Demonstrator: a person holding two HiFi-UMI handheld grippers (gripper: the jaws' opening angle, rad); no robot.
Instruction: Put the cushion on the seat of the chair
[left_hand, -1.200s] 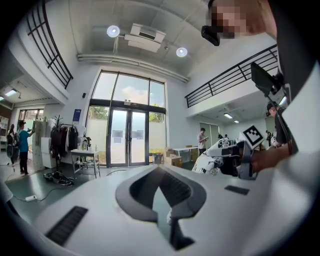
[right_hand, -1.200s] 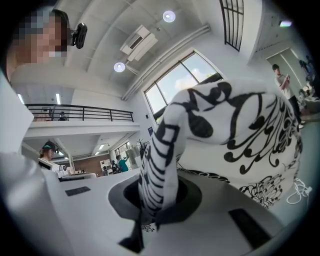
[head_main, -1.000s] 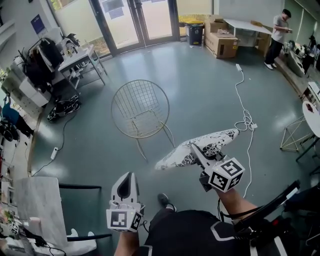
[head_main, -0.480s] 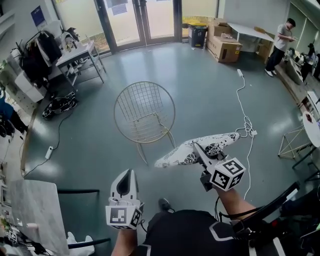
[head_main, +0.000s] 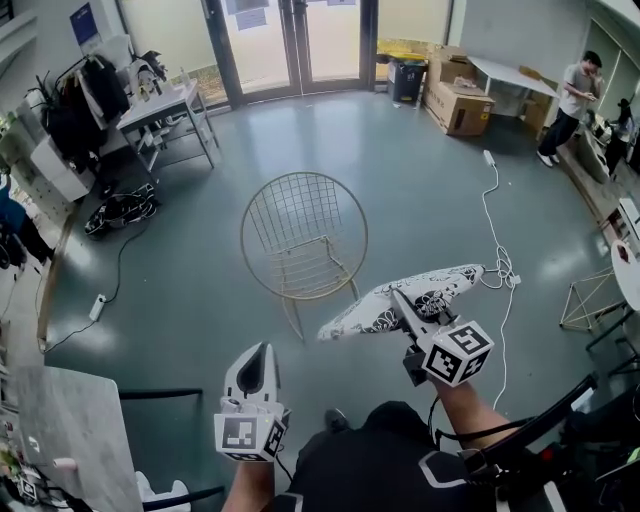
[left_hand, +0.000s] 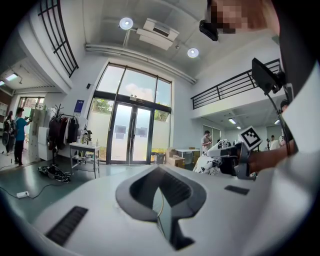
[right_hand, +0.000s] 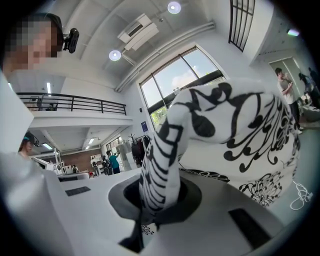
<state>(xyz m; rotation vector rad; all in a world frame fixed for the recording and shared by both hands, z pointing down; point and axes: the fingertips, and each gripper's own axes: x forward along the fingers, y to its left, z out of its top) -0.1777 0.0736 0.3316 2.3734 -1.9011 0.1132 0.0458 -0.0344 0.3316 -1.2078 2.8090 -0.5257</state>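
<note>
Jaws of the left gripper (head_main: 262, 352) are resting together, seemingly on nothing, at lower left; chair (head_main: 303, 235) is standing ahead of it, wire seat bare; right gripper (head_main: 400, 297) is pinching the cushion (head_main: 447, 281) by one edge, holding it in the air near the chair's front, right of it and not touching.

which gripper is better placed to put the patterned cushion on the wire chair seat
Right. The right gripper is shut on the black-and-white patterned cushion, held in the air near the round wire chair. The left gripper is shut and holds nothing.
</note>
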